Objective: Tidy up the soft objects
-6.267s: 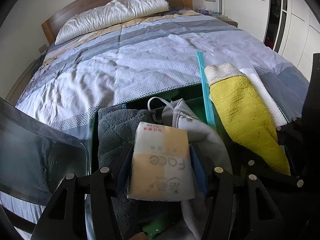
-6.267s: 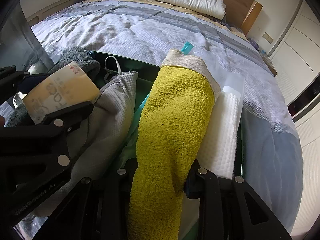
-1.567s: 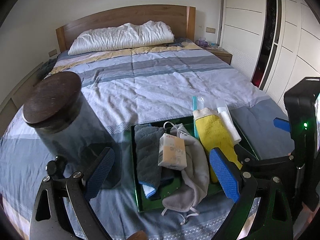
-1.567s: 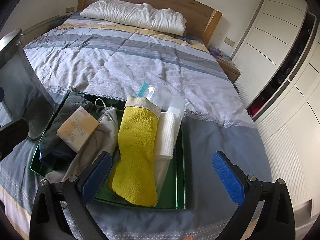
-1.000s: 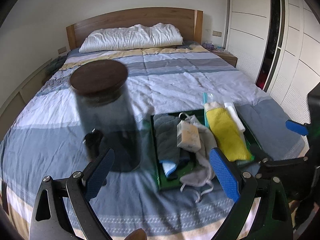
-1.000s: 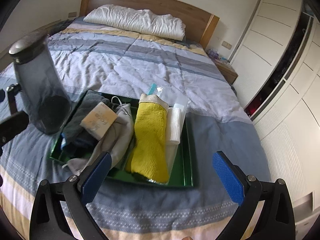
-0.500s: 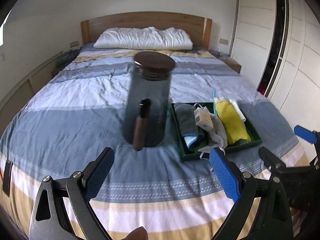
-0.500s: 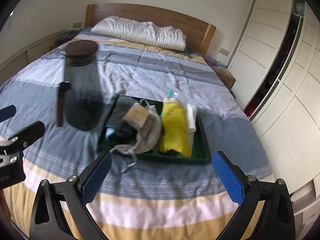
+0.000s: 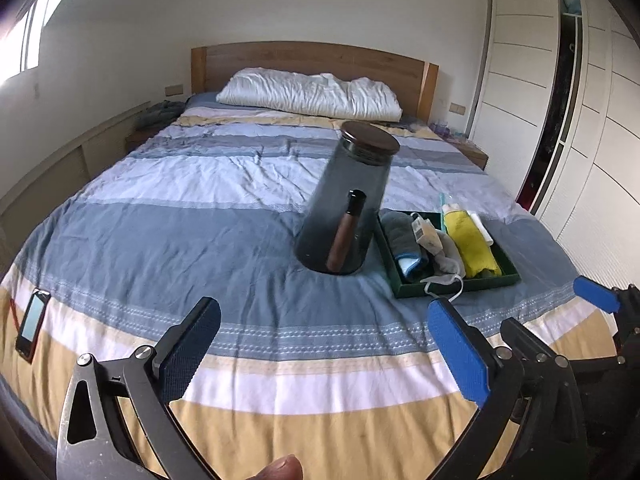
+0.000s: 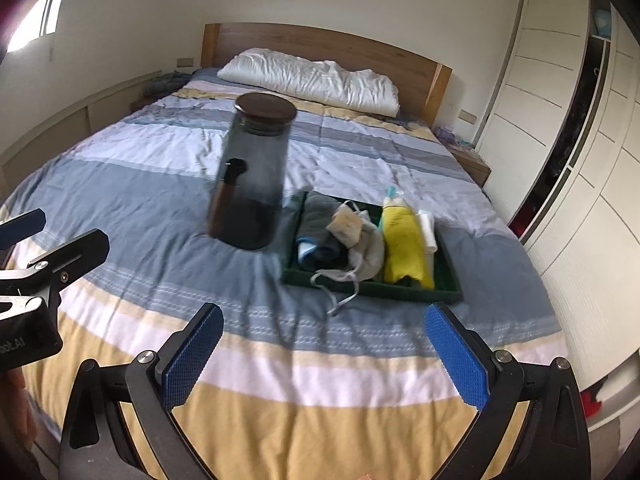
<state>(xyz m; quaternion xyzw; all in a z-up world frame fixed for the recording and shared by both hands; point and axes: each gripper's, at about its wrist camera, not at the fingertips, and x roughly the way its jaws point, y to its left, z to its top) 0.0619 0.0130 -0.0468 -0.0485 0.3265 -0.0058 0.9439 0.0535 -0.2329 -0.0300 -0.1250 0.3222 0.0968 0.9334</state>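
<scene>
Both your claws have backed away from the green tray (image 9: 454,287); left gripper (image 9: 324,354) opening, right gripper (image 10: 326,356) gaping, both empty. Ahead, the mask strap (image 10: 340,294) overhangs and could snag.

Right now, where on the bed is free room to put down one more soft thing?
Bare quilt lies left of the glass jar, up to the phone at the edge, and between jar and pillow. The green tray is crowded with cloths, and the jar stands close beside it.
</scene>
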